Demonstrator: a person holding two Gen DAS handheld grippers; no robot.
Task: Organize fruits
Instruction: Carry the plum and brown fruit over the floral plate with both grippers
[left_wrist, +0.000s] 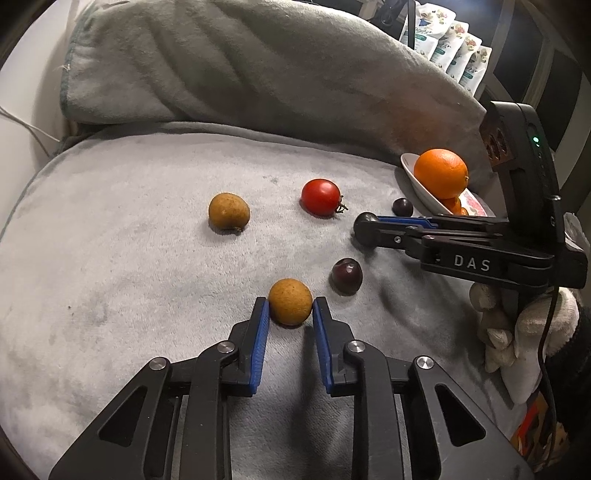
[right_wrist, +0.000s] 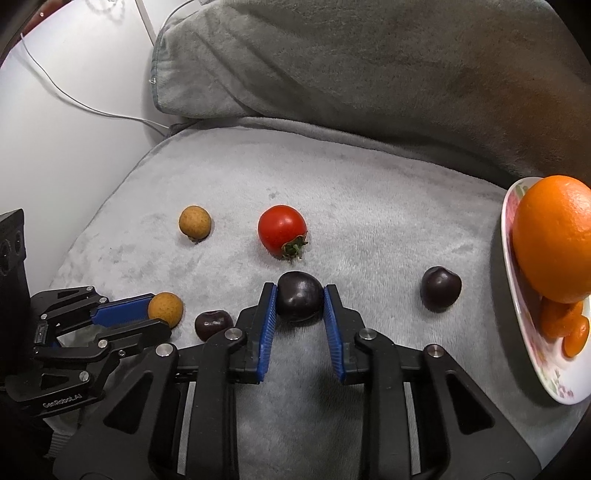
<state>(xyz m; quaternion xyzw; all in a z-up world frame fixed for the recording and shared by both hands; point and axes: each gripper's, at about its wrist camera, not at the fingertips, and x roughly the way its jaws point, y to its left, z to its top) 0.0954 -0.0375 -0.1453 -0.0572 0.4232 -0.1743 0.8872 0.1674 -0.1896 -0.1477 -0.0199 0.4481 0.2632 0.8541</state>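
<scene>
Grey plush fabric of a cushion (left_wrist: 129, 229) carries the loose fruits. The left gripper (left_wrist: 290, 306) has its jaws around a tan longan (left_wrist: 290, 302), and both blue pads touch its sides; the fruit sits on the cushion. The right gripper (right_wrist: 300, 300) has its jaws closed on a dark cherry (right_wrist: 300, 301) in the same way, also down on the cushion.

Beyond the left jaws lie a second longan (left_wrist: 229, 212) and a red tomato (left_wrist: 320, 197). A loose cherry (left_wrist: 346, 275) lies just to the right of the left jaws, between the two grippers. Another cherry (right_wrist: 441, 288) lies to the right of the right jaws, near a white plate (right_wrist: 517, 280). On the plate sits a big orange (right_wrist: 554, 240) with small orange fruits (right_wrist: 565, 325) under it. The plate is well apart from both jaws.
</scene>
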